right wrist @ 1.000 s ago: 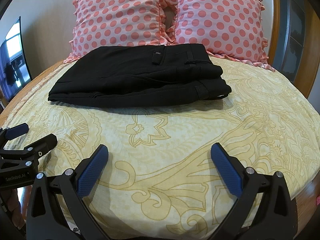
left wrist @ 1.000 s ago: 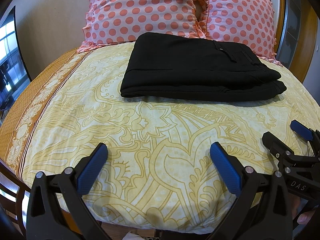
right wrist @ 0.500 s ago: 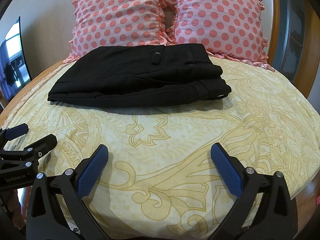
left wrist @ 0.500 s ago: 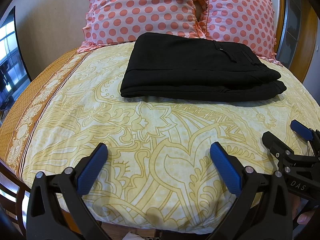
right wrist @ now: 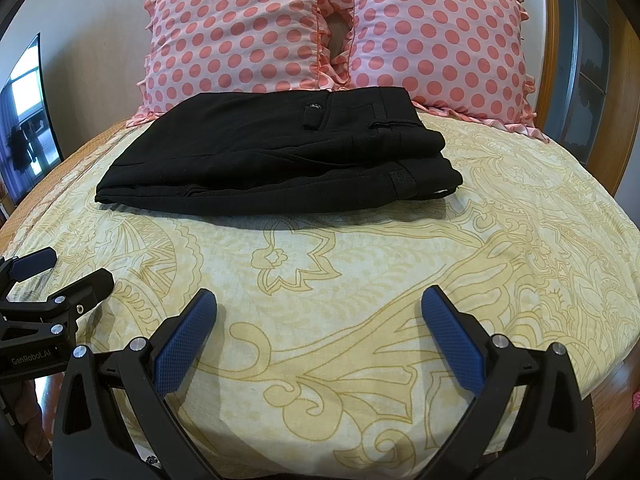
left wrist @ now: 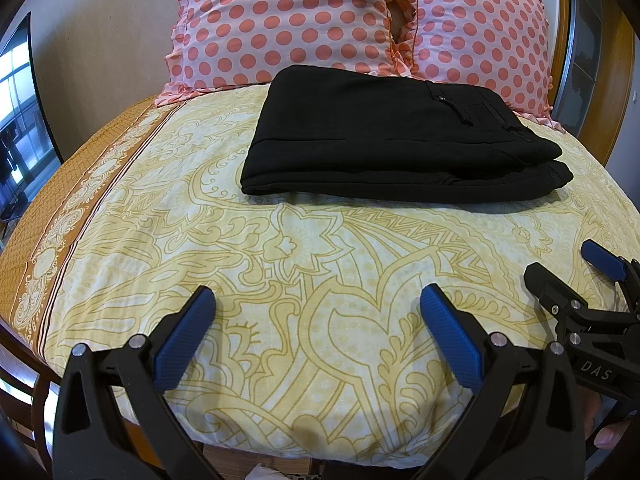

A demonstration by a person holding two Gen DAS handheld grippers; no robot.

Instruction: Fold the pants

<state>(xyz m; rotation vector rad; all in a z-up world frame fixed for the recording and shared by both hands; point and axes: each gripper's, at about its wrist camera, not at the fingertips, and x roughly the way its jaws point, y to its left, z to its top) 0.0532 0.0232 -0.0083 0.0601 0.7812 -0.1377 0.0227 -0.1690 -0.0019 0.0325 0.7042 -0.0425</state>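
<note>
Room: a plain pale wall (left wrist: 100,40) stood behind the bed; a window (left wrist: 16,120) with daylight showed at the far left edge, and a wooden frame (right wrist: 560,60) with dark glass panels ran up the right side.
Bed: a yellow bedspread (left wrist: 320,272) with an ochre scroll-and-flower print covered the whole surface; an orange patterned border (left wrist: 60,240) ran along its left side.
Pillows: two pink pillows with coral dots and frilled edges, the left pillow (right wrist: 236,36) and right pillow (right wrist: 440,40), stood upright and touching at the head of the bed.
Pants: black pants (right wrist: 276,160), folded into a flat stack of layers, lay on the far half of the bedspread just in front of the pillows, their back edge touching the pillow frills; waistband, button tab and belt loop faced right.
Left gripper: left gripper (left wrist: 316,320) hung over the near edge of the bed, well apart from the pants, blue pads spread wide with nothing between them.
Right gripper: right gripper (right wrist: 320,320) was just beside it at the same near edge, likewise spread wide and holding nothing.
Hard to make out: the fisheye bent the bed into a dome; the window scene was blurred; the floor below the bed edge was cut off; part of a fingertip (left wrist: 610,436) showed at the lower right of the left view.
</note>
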